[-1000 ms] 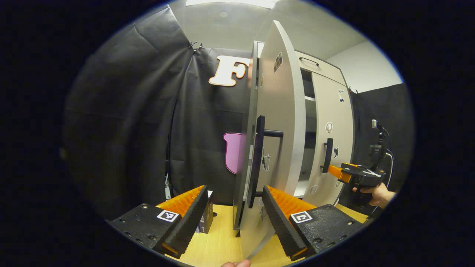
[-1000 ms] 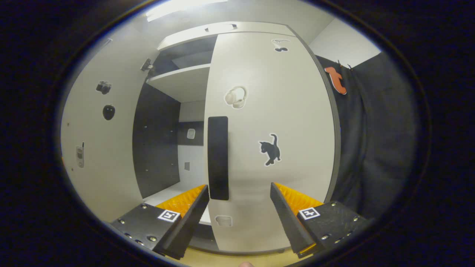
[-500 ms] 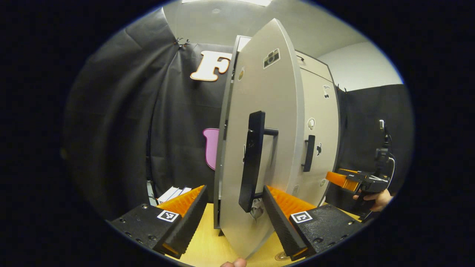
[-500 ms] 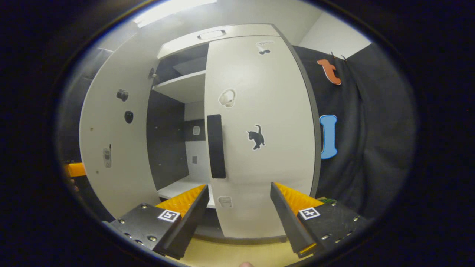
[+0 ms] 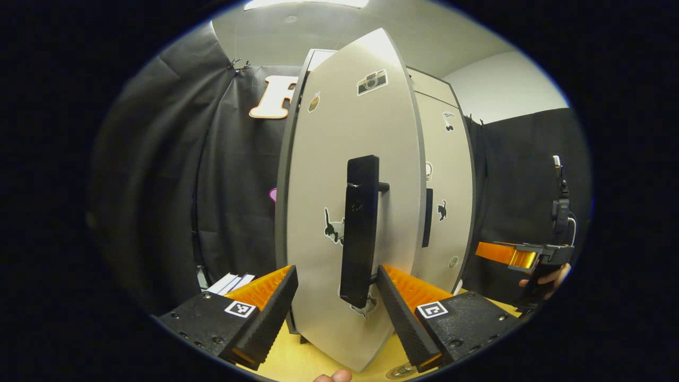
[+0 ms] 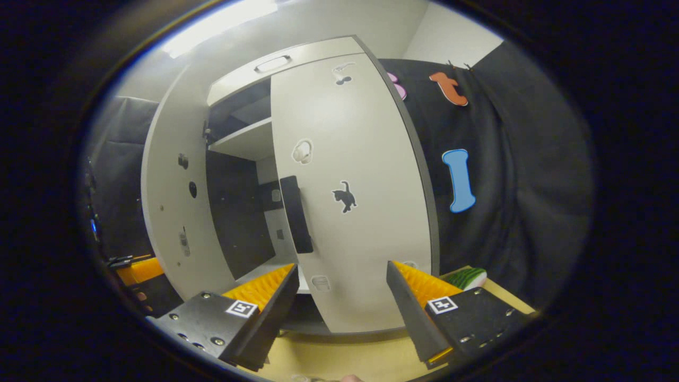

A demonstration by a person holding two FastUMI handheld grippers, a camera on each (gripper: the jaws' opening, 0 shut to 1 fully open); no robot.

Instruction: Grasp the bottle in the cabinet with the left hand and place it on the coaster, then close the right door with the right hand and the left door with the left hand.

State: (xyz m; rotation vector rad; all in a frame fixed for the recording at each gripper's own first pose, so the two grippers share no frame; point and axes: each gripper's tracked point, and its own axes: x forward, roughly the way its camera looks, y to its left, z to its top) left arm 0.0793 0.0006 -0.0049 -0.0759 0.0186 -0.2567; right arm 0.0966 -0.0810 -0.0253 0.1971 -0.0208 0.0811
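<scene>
So the cabinet is half shut right now. The right door sits flush against the frame, its dark handle running down the inner edge, with a cat sticker and a headphone sticker on the front. The left door is swung partway, so in the right gripper view there's a gap between the two doors where you can look inside: a pale upper shelf, dark side panel below it, and a light bottom floor. What I can see of the compartments through that gap has nothing standing in it.

The left tongs are spread apart, one finger on either side of the left door's long black handle. Whether a finger actually touches the handle or the door I can't tell.

The right tongs are also spread wide, hovering in front of the lower part of the right door, gripping nothing. In the left gripper view you can spot them off to the right, held in a hand, well apart from the cabinet.

The cabinet stands on a light wood counter. A small round thing sits at the bottom edge, maybe the coaster, too cut off to be sure. Some green striped thing lies on the counter right of the cabinet.
</scene>
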